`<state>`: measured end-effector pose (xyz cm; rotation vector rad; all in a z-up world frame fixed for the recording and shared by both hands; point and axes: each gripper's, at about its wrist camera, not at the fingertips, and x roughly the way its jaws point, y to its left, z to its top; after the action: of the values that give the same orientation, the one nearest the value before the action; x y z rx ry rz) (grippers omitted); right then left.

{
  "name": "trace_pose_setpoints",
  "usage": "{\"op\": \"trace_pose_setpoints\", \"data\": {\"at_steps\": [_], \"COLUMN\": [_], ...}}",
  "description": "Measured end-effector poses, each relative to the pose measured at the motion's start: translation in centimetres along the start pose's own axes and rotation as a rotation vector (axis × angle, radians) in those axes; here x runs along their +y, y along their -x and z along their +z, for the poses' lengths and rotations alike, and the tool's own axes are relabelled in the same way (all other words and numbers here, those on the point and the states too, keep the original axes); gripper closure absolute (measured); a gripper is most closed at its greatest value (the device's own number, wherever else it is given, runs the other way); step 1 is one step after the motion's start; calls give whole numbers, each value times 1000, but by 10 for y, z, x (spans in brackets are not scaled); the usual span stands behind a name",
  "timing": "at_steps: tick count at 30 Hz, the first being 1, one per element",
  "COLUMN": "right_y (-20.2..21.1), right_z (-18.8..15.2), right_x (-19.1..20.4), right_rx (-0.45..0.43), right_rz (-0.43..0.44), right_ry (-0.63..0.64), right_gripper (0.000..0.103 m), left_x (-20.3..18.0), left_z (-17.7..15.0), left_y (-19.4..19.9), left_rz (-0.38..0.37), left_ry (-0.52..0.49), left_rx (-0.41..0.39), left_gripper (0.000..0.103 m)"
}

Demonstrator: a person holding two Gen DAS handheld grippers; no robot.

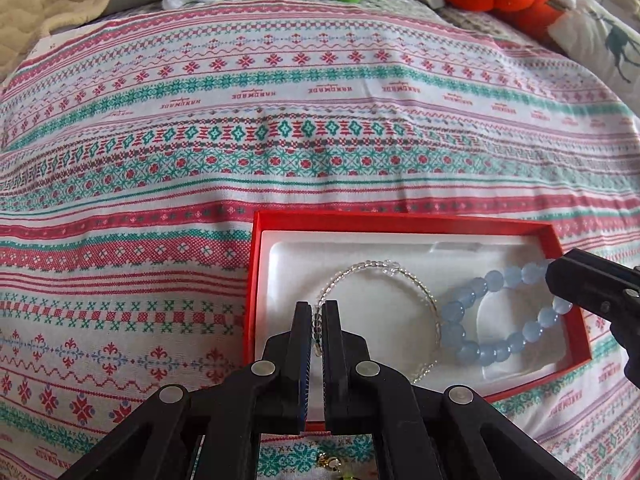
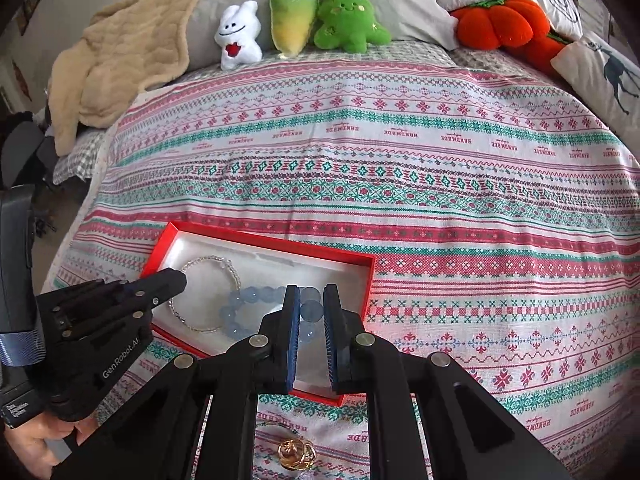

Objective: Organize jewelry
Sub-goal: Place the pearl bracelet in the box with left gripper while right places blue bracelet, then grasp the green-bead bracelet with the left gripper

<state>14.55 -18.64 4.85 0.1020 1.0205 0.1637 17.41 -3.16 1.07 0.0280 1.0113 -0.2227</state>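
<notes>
A red box (image 1: 400, 219) with a white liner lies on the patterned cloth; it also shows in the right wrist view (image 2: 264, 242). A clear bead bracelet (image 1: 372, 266) (image 2: 208, 259) and a blue bead bracelet (image 1: 496, 280) (image 2: 240, 300) lie inside. My left gripper (image 1: 319, 312) is shut on the clear bracelet's left side. My right gripper (image 2: 311, 300) is closed around a blue bead of the blue bracelet, over the box's right part. A gold piece of jewelry (image 2: 296, 454) lies on the cloth in front of the box.
The patterned cloth (image 2: 440, 200) covers a bed. Plush toys (image 2: 296, 20) and an orange pumpkin plush (image 2: 500, 24) stand at the back, by pillows (image 2: 600, 68). A beige blanket (image 2: 120, 52) lies at the back left.
</notes>
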Motion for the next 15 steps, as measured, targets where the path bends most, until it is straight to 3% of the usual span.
{"op": "trace_pose_setpoints", "data": {"at_steps": [3, 5, 7, 9, 11, 15], "right_y": [6, 14, 25, 36, 47, 61], "right_z": [-2, -2, -3, -6, -10, -20], "right_x": [-1, -2, -3, -5, -7, -9], "right_rx": [-10, -16, -32, -48, -61, -57], "right_rz": [-6, 3, 2, -9, -14, -22], "right_ry": [25, 36, 42, 48, 48, 51], "right_gripper": [90, 89, 84, 68, 60, 56], "left_x": [-1, -2, -5, -8, -11, -13], "left_z": [0, -1, -4, -7, -11, -21], "left_y": [5, 11, 20, 28, 37, 50], "left_rz": [13, 9, 4, 4, 8, 43], "left_ry": [-16, -24, -33, -48, -62, -82], "left_rx": [-2, -10, -23, -30, -39, -45], "left_gripper": [89, 66, 58, 51, 39, 23]}}
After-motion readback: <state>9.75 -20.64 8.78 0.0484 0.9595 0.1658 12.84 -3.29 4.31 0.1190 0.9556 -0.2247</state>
